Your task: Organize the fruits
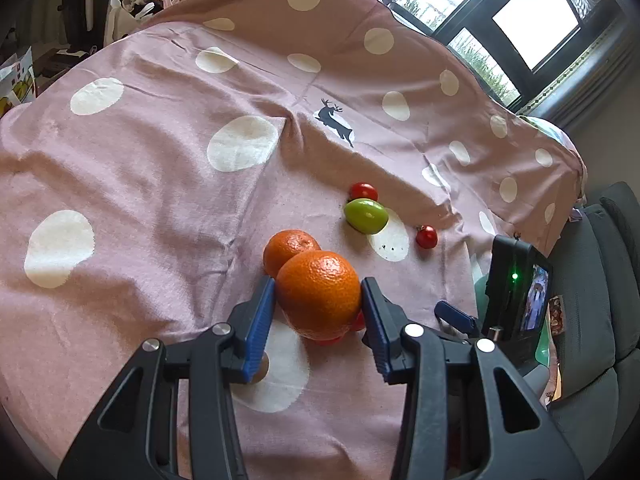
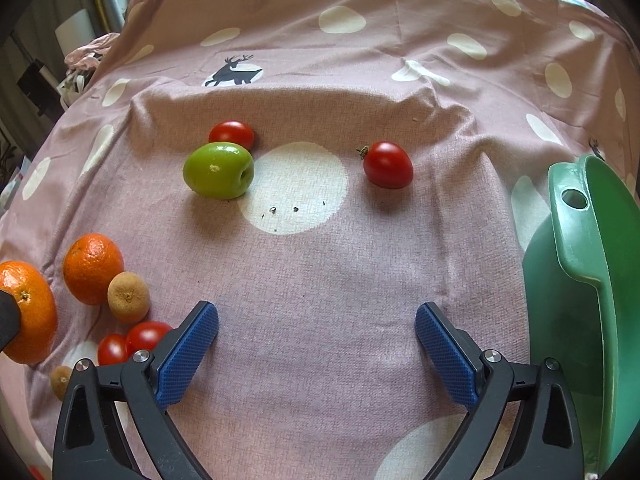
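A pink, white-spotted cloth (image 2: 320, 280) covers the table, with a green bowl (image 2: 580, 280) standing at its right edge, just beside the right gripper (image 2: 316, 340). Loose fruit lies in two clusters: a green fruit (image 2: 218, 170) touching one cherry tomato (image 2: 232, 133), with a second tomato (image 2: 388, 165) apart to its right, all ahead of the right jaws and slightly left of their centre line; nearer, at the left, a second orange (image 2: 93, 268), a small brown fruit (image 2: 129, 297) and two more tomatoes (image 2: 138, 342).

The left gripper (image 1: 318, 304) has its blue jaws clamped on an orange (image 1: 319, 294), gripped across its sides and apparently clear of the cloth, angled downward. The right jaws stand wide apart with nothing between them, pointing steeply down at bare cloth.

The bowl lies well to the right of the held orange, on the far side of the right gripper, so the left hand would probably have to carry across, if the bowl is the destination. The right hand is nearer both the bowl and the lone tomato.
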{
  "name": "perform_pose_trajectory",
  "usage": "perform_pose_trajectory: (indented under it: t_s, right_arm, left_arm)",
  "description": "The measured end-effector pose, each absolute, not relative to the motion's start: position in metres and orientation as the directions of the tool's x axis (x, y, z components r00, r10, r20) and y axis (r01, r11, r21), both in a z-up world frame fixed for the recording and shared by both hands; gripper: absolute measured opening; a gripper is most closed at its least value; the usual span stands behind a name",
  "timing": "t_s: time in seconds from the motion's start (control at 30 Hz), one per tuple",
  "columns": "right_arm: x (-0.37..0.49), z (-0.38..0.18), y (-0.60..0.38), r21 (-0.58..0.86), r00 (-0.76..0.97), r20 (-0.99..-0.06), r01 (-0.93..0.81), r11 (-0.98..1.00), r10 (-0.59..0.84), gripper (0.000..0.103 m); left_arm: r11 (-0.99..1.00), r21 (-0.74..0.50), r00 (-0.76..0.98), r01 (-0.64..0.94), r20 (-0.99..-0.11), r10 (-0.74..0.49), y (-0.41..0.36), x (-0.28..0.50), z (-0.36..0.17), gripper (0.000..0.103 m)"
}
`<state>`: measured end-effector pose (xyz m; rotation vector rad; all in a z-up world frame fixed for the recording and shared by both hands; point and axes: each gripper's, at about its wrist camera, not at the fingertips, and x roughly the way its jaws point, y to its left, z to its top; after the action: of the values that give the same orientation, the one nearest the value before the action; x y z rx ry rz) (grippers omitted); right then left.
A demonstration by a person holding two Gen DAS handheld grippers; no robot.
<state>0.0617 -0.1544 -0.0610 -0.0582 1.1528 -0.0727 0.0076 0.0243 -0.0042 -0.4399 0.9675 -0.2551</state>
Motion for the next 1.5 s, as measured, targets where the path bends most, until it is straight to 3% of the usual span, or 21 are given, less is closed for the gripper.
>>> perform_pose_trajectory:
  t_s: [1.5]
  right_arm:
    - [0.0617,-0.0609,-0.1544,-0.083,0.401,-0.912,0.027,0.996,-0.087,0.099]
  left_arm:
    - [0.875,-0.484,0.546,0.033,-0.724,-0.421,0.0241,0.0077,-0.0022,0.043]
